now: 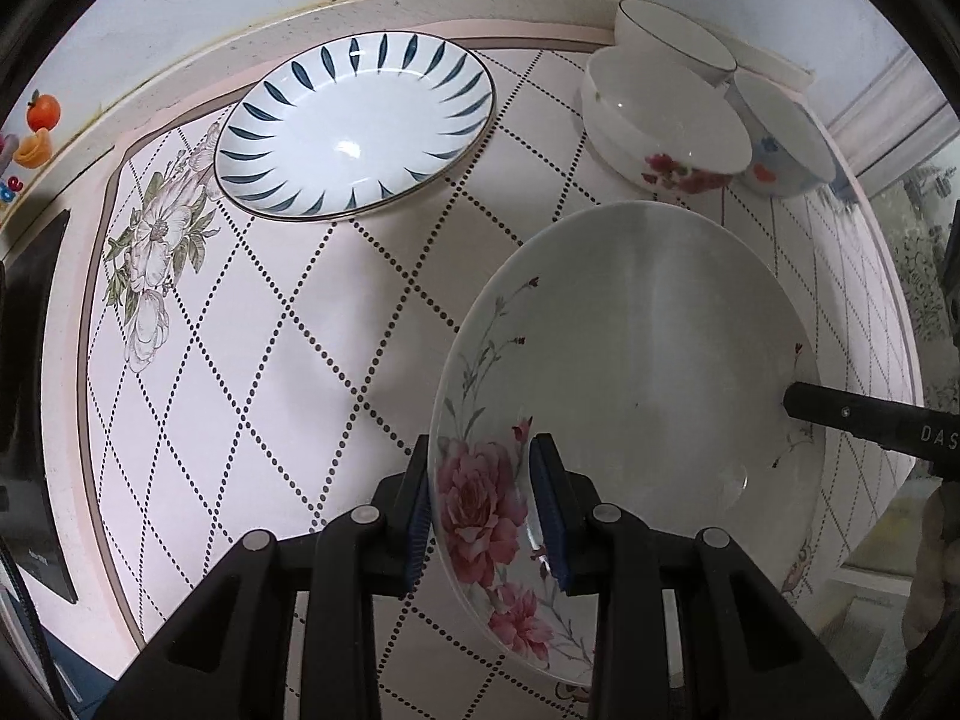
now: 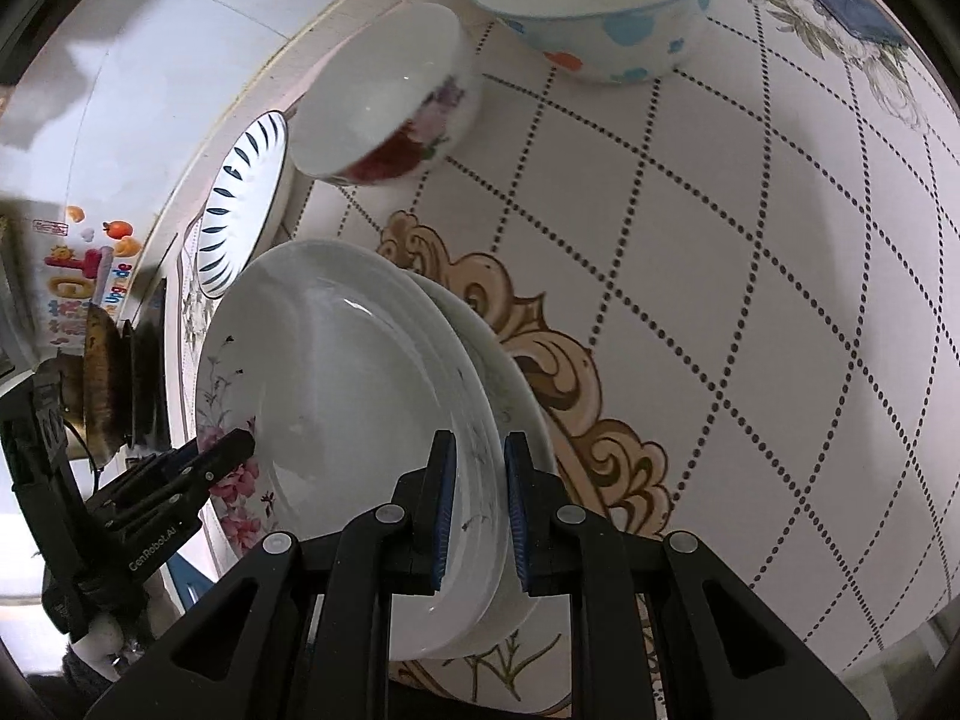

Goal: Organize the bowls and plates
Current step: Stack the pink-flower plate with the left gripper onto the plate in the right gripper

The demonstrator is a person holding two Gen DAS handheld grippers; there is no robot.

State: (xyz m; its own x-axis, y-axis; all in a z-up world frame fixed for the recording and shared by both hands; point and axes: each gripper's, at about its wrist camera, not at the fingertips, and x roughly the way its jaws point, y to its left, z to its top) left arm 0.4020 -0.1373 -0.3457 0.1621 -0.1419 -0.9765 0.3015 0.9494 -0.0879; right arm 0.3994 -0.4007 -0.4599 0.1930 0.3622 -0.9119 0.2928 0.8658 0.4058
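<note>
A white plate with pink flowers [image 1: 636, 372] is held above the table by both grippers. My left gripper [image 1: 480, 510] is shut on its near rim. My right gripper [image 2: 477, 510] is shut on the opposite rim [image 2: 474, 480]; its finger shows in the left wrist view [image 1: 840, 414]. In the right wrist view the flower plate [image 2: 336, 390] seems to lie on a second white plate [image 2: 510, 384]. A blue-leaf plate [image 1: 357, 123] lies at the far left of the table. Three bowls stand at the far right: a red-flower bowl [image 1: 666, 120], a plain white bowl [image 1: 675, 39] and a blue-dot bowl [image 1: 780, 132].
The table has a pink cloth with dotted diamond lines [image 1: 288, 360]. A wall [image 1: 180, 0] runs behind it. A dark flat object [image 1: 36, 390] sits at the left edge. The left gripper shows in the right wrist view [image 2: 198, 468].
</note>
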